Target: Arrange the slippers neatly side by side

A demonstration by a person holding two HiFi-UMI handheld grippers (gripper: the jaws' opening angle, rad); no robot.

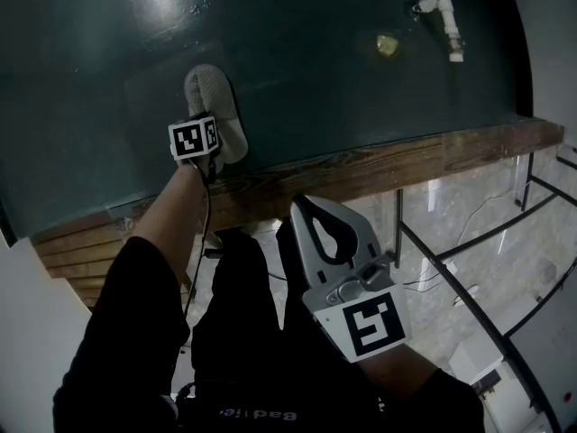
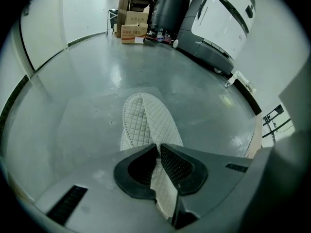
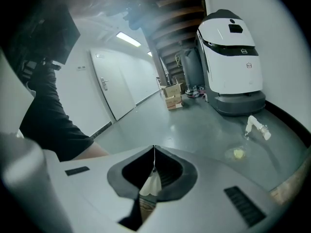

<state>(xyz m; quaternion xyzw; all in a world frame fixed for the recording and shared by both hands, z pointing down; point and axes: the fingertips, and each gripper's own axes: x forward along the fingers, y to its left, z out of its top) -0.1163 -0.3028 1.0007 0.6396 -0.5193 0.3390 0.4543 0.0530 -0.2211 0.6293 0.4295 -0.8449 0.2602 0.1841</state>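
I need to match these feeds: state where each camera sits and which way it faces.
Head view: on the head, looking steeply down at the green floor; the left forearm shows.
Left gripper view: on the left gripper, along jaws shut on the slipper.
Right gripper view: on the right gripper, along shut jaws across the floor; a sleeve shows.
Shared: head and left views show the slipper.

slipper = white quilted cloth, matt, diamond stitch; the floor under it is smooth grey-green with a glossy sheen. left gripper shell is matt grey plastic, and its pads are black with a fine grid texture. Head view: the ledge at 4 o'clock of the slipper is brown wood planking; in the right gripper view, the robot at 1 o'clock has a glossy white plastic shell.
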